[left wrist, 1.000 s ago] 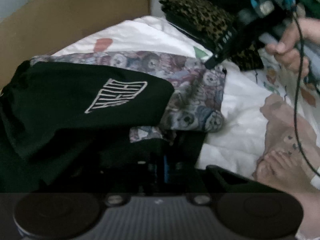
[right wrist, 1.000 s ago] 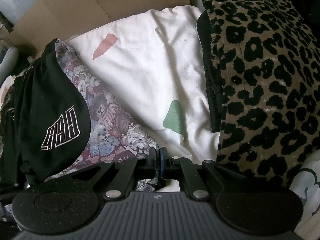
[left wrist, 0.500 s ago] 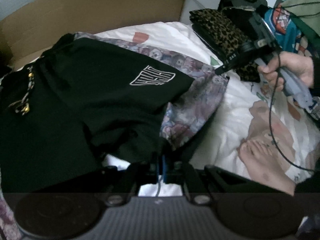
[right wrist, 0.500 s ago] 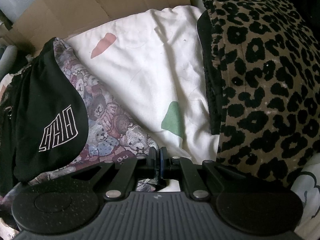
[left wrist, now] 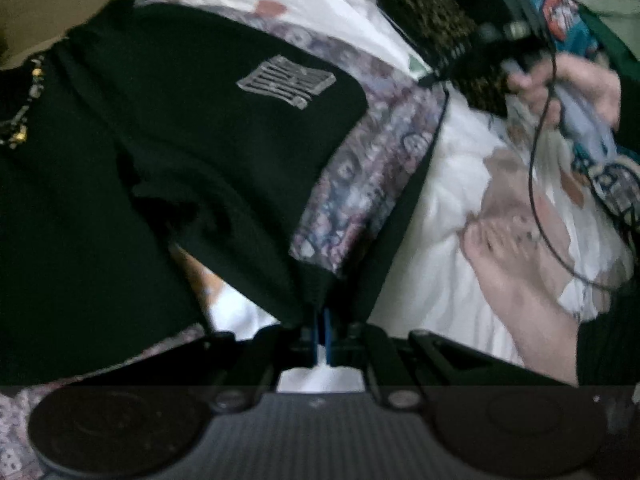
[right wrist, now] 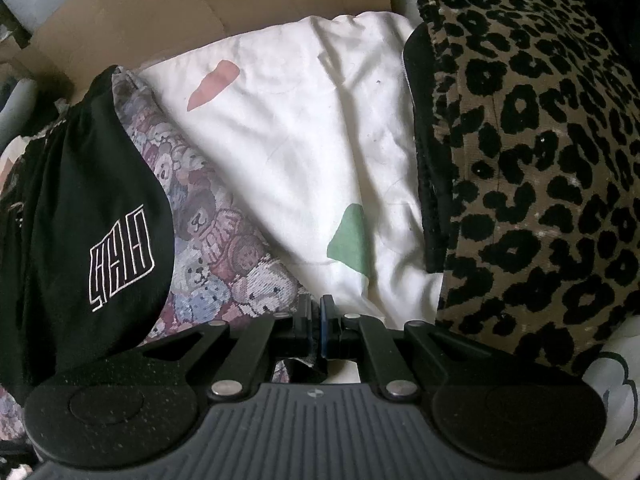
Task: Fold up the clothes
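Observation:
A bear-patterned knit garment [left wrist: 372, 172] with a black hem lies on the white quilt [left wrist: 440, 240]. A black garment with a white logo [left wrist: 224, 128] lies folded over it. My left gripper [left wrist: 321, 320] is shut on the black fabric edge, which stretches taut up from its pads. My right gripper [right wrist: 316, 320] is shut on a corner of the bear-patterned garment [right wrist: 224, 248]; dark fabric shows between its pads. In the left wrist view the right gripper [left wrist: 434, 77] pinches the far corner, with a hand [left wrist: 580, 84] on its handle.
A leopard-print folded pile [right wrist: 532, 160] sits right of the quilt [right wrist: 304, 140]. A cardboard panel [right wrist: 200, 4] stands behind. A bare foot [left wrist: 520, 264] rests on the quilt at the right, with a black cable [left wrist: 534, 184] hanging over it.
My left gripper has pulled sideways with the black edge, drawing the garments out flatter and tauter. The right gripper has held its corner in place.

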The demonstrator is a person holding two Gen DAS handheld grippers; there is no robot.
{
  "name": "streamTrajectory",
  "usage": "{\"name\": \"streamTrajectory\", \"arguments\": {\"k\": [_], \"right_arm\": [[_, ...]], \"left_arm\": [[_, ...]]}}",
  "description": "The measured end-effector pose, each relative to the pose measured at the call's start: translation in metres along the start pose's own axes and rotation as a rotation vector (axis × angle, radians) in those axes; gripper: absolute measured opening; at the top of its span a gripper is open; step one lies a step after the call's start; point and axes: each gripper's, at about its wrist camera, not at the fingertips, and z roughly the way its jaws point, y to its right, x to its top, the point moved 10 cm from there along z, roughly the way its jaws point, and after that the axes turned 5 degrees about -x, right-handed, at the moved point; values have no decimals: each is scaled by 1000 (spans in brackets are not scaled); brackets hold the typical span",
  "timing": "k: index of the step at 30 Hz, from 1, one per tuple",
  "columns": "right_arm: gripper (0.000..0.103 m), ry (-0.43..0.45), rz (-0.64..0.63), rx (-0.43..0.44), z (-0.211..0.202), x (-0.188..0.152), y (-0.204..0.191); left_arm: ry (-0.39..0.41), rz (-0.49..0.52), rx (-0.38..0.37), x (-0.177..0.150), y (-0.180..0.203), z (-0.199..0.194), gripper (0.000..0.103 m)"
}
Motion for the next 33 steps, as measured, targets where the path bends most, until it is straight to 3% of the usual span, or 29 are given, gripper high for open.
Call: {"name": "streamTrajectory", "arguments": {"k": [8,13,17,21,24,30,32,33], "right_arm": [[5,-41,-21,17,-11,-11,8],[6,-23,-16,36,-24,-13,14],[6,-3,9,48,-25,-11,18],[6,10,34,85,-22,-7,13],[12,8,42,100,-16,-6,10],[15,5,34,95,-6,-9,9],[15,3,26,91,-3,-11,9],[15,5,16,88,-3,-12,8]], "left_arm": [[-53,16,-79,-14,8,5,9],[-8,-30,-95,-10,4,-10,17],[49,-131,-85,2,-12,-12,25],[73,-282,-69,8,-32,-4,41],[78,-368,-70,8,-44,4,54],[33,-500,-134,-1,-49,25,56],[28,-552,-172,-3,-47,31,54],[33,-589,-187,-4,-49,33,44]]}}
